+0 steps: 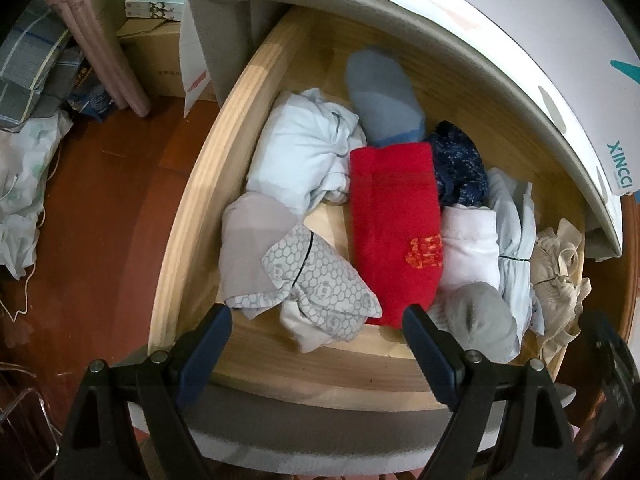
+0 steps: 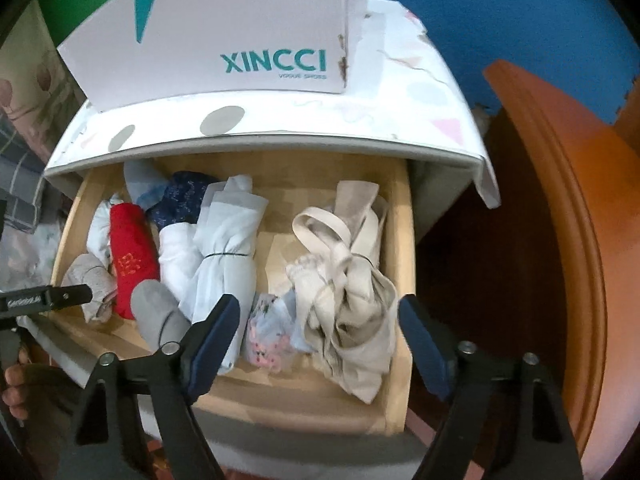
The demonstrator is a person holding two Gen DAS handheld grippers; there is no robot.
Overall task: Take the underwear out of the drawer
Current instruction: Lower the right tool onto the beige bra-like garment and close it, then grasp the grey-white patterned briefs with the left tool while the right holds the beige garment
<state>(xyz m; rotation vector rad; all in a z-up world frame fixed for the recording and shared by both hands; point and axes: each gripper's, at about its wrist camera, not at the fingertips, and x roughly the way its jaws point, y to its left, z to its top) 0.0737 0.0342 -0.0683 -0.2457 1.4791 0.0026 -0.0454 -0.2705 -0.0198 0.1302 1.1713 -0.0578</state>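
An open wooden drawer (image 1: 192,184) (image 2: 404,240) holds several rolled and folded garments. In the left wrist view I see grey patterned underwear (image 1: 312,284), a pale blue bundle (image 1: 304,148), a red sock (image 1: 392,224), a navy piece (image 1: 460,168), a white roll (image 1: 472,252) and beige underwear (image 1: 560,272). My left gripper (image 1: 316,320) is open and empty above the drawer's front, over the grey patterned underwear. My right gripper (image 2: 320,312) is open and empty above the front right part, with the beige underwear (image 2: 352,280) and a small floral piece (image 2: 268,336) between its fingers.
A white XINCCI shoe box (image 2: 240,40) sits on the cabinet top (image 2: 320,116) above the drawer. An orange wooden frame (image 2: 560,200) stands to the right. Cardboard boxes (image 1: 156,60), bags and folded cloth (image 1: 32,60) lie on the red-brown floor (image 1: 112,200) at left.
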